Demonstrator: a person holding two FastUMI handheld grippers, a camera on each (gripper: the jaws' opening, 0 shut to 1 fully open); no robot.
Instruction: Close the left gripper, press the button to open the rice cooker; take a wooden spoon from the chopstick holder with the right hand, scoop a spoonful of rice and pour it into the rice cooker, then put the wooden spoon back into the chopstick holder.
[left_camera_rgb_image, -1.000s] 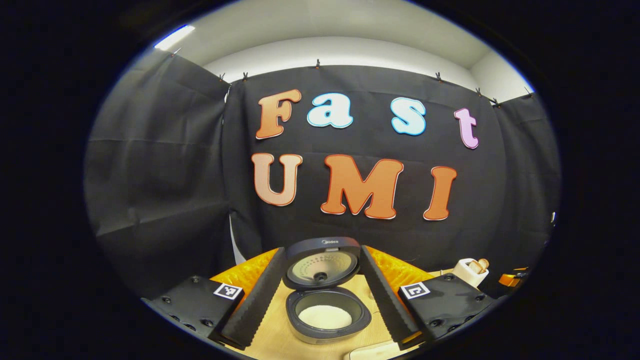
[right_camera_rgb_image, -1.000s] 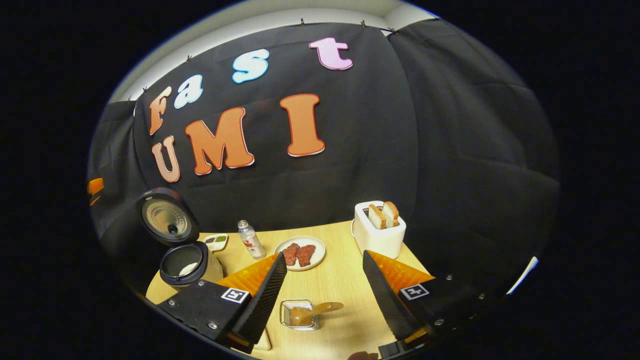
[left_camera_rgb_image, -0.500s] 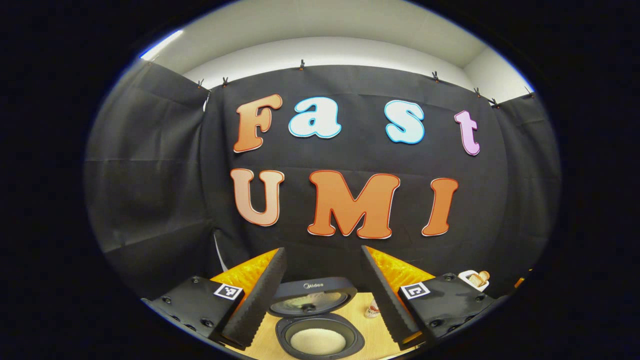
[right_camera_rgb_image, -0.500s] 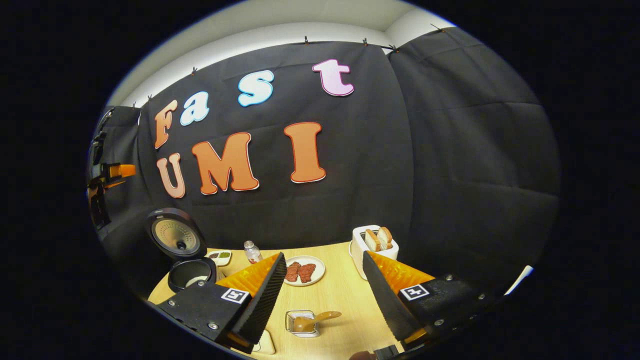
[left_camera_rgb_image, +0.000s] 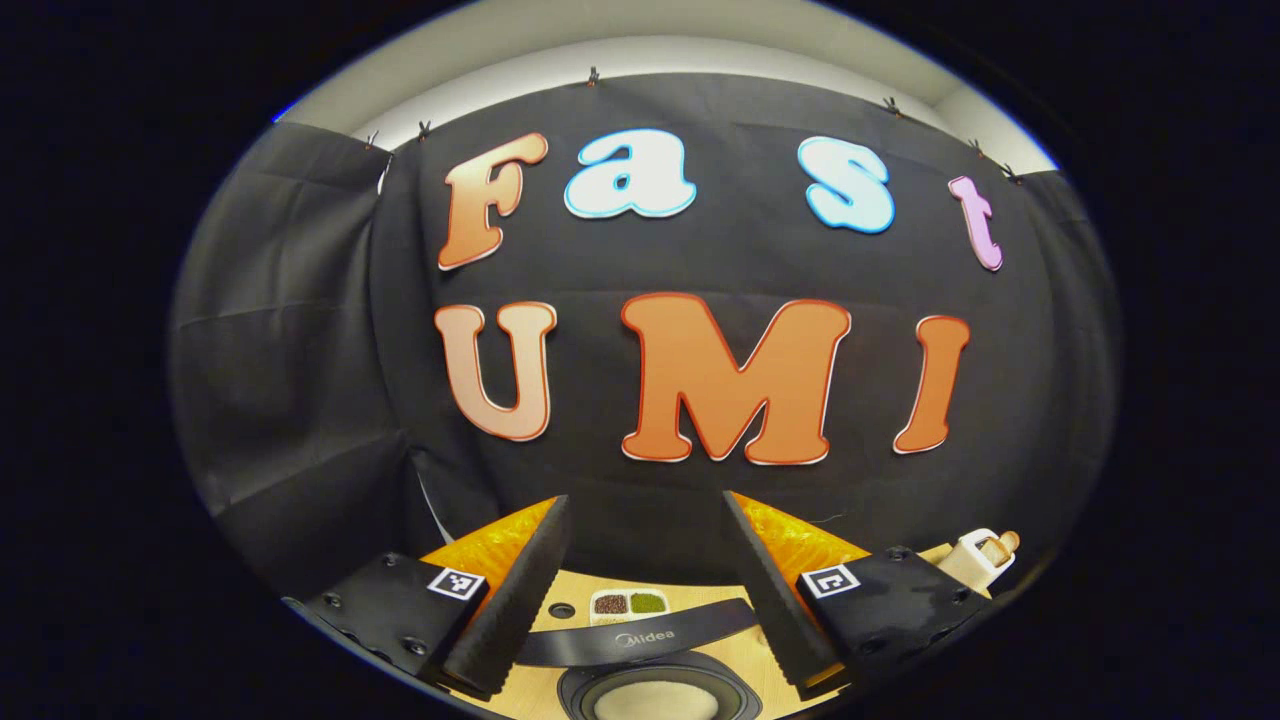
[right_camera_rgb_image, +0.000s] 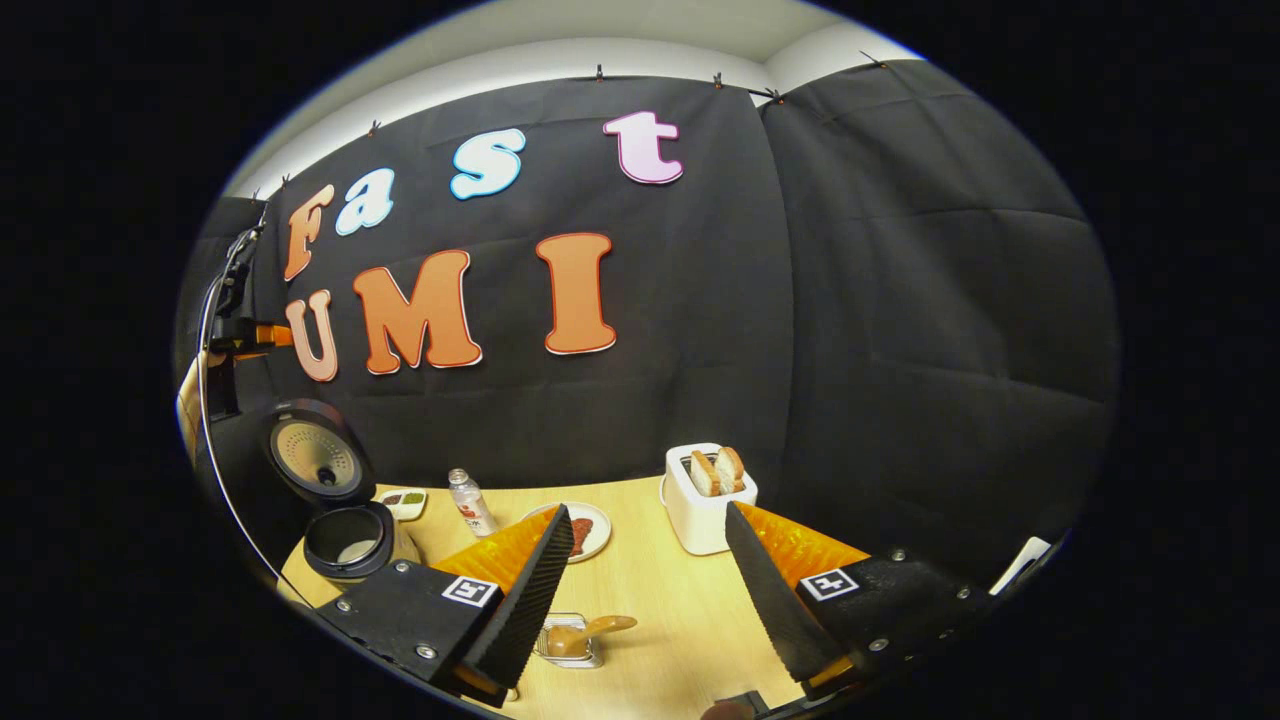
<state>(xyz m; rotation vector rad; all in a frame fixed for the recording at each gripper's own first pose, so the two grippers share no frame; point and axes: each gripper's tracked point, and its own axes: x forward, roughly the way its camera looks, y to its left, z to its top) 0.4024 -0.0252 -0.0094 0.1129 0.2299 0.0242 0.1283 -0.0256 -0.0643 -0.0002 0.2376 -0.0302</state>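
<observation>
The rice cooker (right_camera_rgb_image: 340, 500) stands open at the table's left end, its round lid (right_camera_rgb_image: 315, 458) upright and white rice in the pot (right_camera_rgb_image: 348, 545). In the left gripper view the lid's edge (left_camera_rgb_image: 650, 635) and the pot of rice (left_camera_rgb_image: 655, 705) lie just below my left gripper (left_camera_rgb_image: 645, 500), which is open with nothing in it. The wire chopstick holder (right_camera_rgb_image: 565, 645) sits on the table with the wooden spoon (right_camera_rgb_image: 592, 630) in it, its handle leaning right. My right gripper (right_camera_rgb_image: 648, 508) is open above and behind the holder, holding nothing.
On the wooden table (right_camera_rgb_image: 650, 590) stand a white toaster (right_camera_rgb_image: 705, 490) with two slices, a plate (right_camera_rgb_image: 590, 530) of meat, a small bottle (right_camera_rgb_image: 468, 500) and a small divided dish (right_camera_rgb_image: 405, 498). A hand (right_camera_rgb_image: 188, 400) shows at the far left above the cooker.
The left gripper has risen and moved over the cooker, which slid to the view's bottom edge. The right gripper shifted slightly; holder and spoon now sit lower left. Both stayed open.
</observation>
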